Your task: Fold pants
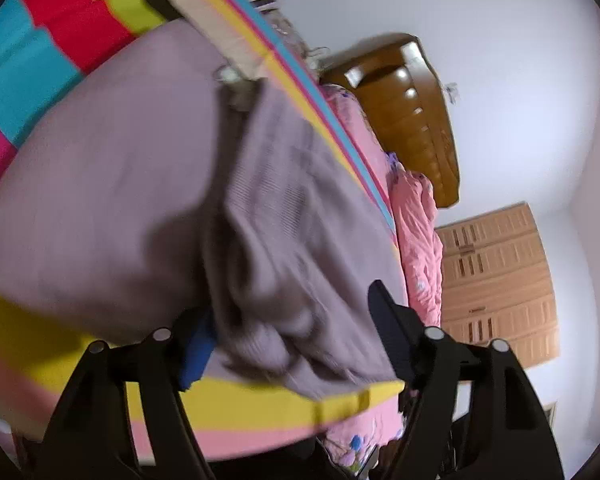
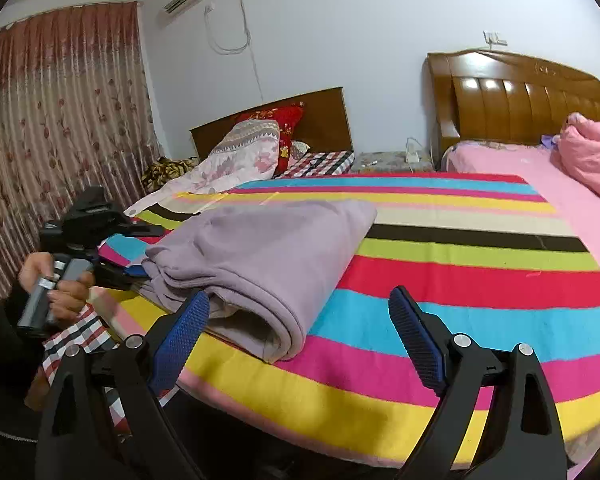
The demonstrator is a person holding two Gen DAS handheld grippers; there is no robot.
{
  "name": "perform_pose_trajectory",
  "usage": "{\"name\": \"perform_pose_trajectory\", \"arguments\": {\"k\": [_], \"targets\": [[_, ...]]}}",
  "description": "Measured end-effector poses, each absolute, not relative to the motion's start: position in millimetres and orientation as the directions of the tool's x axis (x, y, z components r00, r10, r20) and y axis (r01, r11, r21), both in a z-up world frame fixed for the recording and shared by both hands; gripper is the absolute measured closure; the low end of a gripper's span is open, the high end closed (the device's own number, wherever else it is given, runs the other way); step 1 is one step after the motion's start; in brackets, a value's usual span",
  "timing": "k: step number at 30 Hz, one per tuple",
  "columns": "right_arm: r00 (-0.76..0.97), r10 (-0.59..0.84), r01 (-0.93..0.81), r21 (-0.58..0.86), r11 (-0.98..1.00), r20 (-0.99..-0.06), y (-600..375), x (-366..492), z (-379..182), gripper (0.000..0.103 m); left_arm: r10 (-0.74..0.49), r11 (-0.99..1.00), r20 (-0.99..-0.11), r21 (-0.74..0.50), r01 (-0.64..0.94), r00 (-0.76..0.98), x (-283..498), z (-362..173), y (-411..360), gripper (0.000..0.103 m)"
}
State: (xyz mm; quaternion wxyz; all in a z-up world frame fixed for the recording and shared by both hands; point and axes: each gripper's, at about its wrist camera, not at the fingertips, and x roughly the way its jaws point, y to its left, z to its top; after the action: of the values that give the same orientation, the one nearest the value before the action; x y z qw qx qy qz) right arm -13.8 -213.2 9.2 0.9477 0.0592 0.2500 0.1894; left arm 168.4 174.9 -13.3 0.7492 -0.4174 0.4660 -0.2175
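Left tool (image 1: 292,332) straddled folded pants (image 2: 260,248) on striped bed (image 2: 460,280), grip unclear; right tool (image 2: 300,340) released, ready for fold.

Pants (image 2: 260,252) folded on blanket (image 2: 460,280) near bed's front edge; headboard (image 2: 520,96) behind.

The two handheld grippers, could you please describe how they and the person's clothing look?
Both the left gripper and right gripper have black angular plastic fingers with silver pivot bolts and textured blue pads. In the right wrist view, the left one shows a grey handle, and a dark sleeve is worn.
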Motion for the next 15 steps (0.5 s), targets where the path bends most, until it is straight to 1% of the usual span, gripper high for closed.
{"name": "perform_pose_trajectory", "arguments": {"k": [2, 3, 4, 5, 6, 7, 9, 12, 13, 15], "targets": [[0.803, 0.362, -0.329, 0.155, 0.932, -0.474, -206.3, -13.2, 4.6, 0.016, -0.734, 0.521, -0.480, -0.852, -0.056, 0.480, 172.2, -17.5, 177.7, 0.024], [0.803, 0.337, -0.323, 0.115, 0.939, -0.491, -201.9, -12.3, 0.8, 0.016, -0.742, 0.515, -0.468, -0.856, -0.039, 0.480, 172.7, -15.1, 175.4, 0.018], [0.803, 0.314, -0.318, 0.081, 0.944, -0.506, -197.3, -11.1, -3.8, 0.016, -0.741, 0.521, -0.467, -0.853, -0.025, 0.482, 172.6, -12.8, 172.4, 0.017], [0.799, 0.297, -0.317, 0.054, 0.947, -0.522, -192.3, -9.0, -10.5, 0.016, -0.728, 0.552, -0.490, -0.834, -0.014, 0.479, 173.4, -11.4, 167.4, 0.018], [0.793, 0.288, -0.314, 0.045, 0.948, -0.537, -188.4, -7.1, -17.0, 0.016, -0.715, 0.579, -0.509, -0.816, -0.004, 0.479, 173.0, -10.8, 163.8, 0.025], [0.780, 0.280, -0.310, 0.044, 0.950, -0.560, -184.3, -2.1, -25.1, 0.016, -0.698, 0.603, -0.529, -0.798, -0.003, 0.483, 172.5, -10.7, 161.8, 0.042], [0.762, 0.268, -0.296, 0.052, 0.954, -0.590, -179.3, 5.7, -36.9, 0.016, -0.681, 0.623, -0.554, -0.782, -0.019, 0.478, 174.1, -16.1, 162.1, 0.062], [0.748, 0.248, -0.248, 0.087, 0.965, -0.616, -176.2, 20.6, -46.5, 0.016, -0.705, 0.589, -0.525, -0.808, -0.017, 0.476, 171.9, -21.5, 168.6, 0.063], [0.747, 0.251, -0.242, 0.100, 0.965, -0.615, -175.8, 24.4, -47.0, 0.016, -0.708, 0.588, -0.523, -0.809, -0.014, 0.474, 172.6, -22.0, 168.7, 0.063], [0.749, 0.221, -0.219, 0.082, 0.972, -0.624, -168.4, 33.4, -50.6, 0.016, -0.701, 0.598, -0.531, -0.802, -0.014, 0.476, 171.1, -21.9, 170.0, 0.064]]}}
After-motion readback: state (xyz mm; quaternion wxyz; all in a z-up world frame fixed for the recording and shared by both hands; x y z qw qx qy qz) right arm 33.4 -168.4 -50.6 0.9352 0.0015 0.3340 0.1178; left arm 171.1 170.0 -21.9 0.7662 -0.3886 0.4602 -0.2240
